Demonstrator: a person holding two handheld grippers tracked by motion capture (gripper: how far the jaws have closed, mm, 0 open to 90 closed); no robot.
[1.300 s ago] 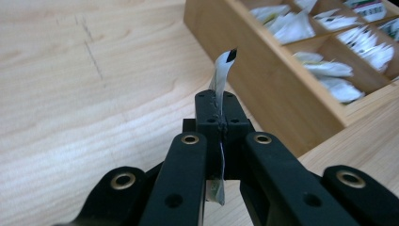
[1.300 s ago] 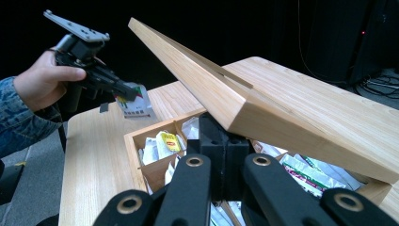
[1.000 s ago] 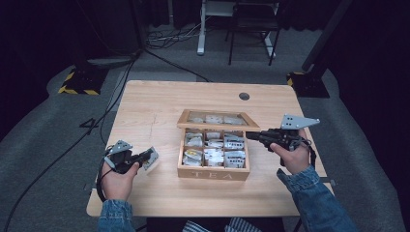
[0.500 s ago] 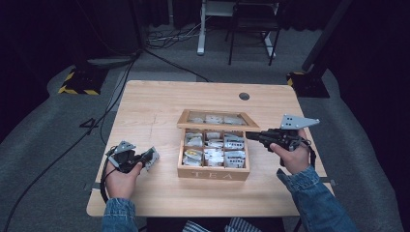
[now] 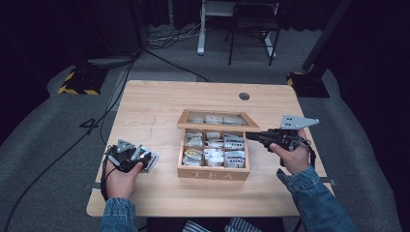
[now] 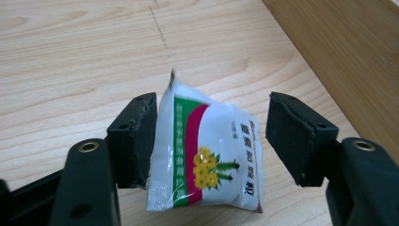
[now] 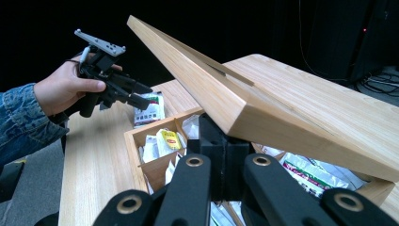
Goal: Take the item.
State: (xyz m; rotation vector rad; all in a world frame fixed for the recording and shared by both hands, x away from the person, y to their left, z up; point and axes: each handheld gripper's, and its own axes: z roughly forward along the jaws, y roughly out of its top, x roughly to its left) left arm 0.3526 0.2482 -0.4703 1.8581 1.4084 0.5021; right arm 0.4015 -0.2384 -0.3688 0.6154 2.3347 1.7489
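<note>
High view: a tea box [image 5: 212, 171] sits mid-surface with its lid [image 5: 215, 119] up; the left gripper [image 5: 143, 158] is near the left edge. Left gripper view: its jaws have just been opening around a sachet [image 6: 207, 155], now released onto the surface. Right gripper view: the clenched right gripper [image 7: 221, 155] props the lid. More sachets likely remain.

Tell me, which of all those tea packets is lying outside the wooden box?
The white sachet with the green and red stripes and yellow flowers. It lies on the table between the left hand-held gripper's just-opened jaws; the others sit in the tea box compartments.
</note>
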